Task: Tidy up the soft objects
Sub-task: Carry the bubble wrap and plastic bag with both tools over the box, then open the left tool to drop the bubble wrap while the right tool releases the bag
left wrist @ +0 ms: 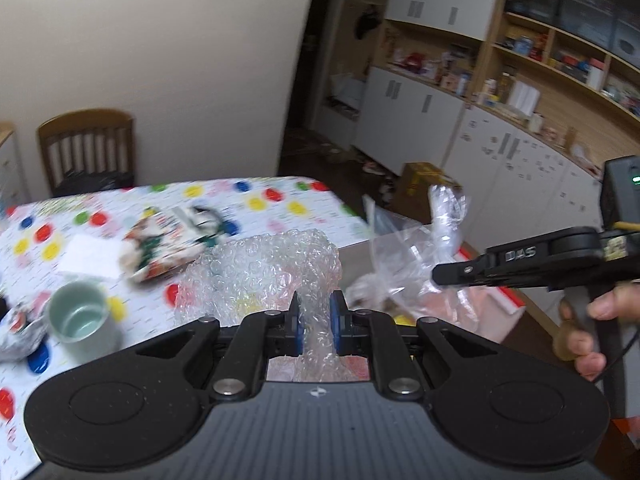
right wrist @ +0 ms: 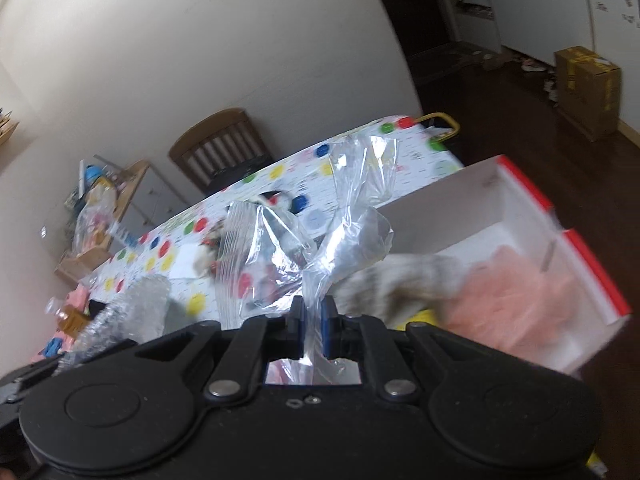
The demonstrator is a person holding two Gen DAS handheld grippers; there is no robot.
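At the centre of the left wrist view, the left gripper (left wrist: 316, 322) is pinching a crumpled sheet of bubble wrap (left wrist: 272, 268) between its blue pads (left wrist: 335, 318), the wrap billowing up above the fingers and hiding part of the spotted tablecloth (left wrist: 256, 200) behind it. Toward the lower left of that frame a pale green cup (left wrist: 78, 316) is standing upright on the cloth, and a patterned fabric bundle (left wrist: 164, 244) is lying near the middle left, blurred. At the right edge, the right gripper (left wrist: 440, 272) is showing side-on in a person's hand (left wrist: 588, 336), with a clear plastic bag (left wrist: 424, 248) hanging around its tip.

Across the right wrist view, the right gripper (right wrist: 311, 328) is clamping a twisted neck of the clear plastic bag (right wrist: 320, 232), which is fanning out upward over the middle of the frame. Filling the right side, a white box with red edges (right wrist: 520, 200) is sitting open, with something pink and fuzzy (right wrist: 516, 296) and a grey-white furry item (right wrist: 400, 276) lying inside; both are blurred. A wooden chair (right wrist: 220, 140) is standing by the wall in the upper middle.
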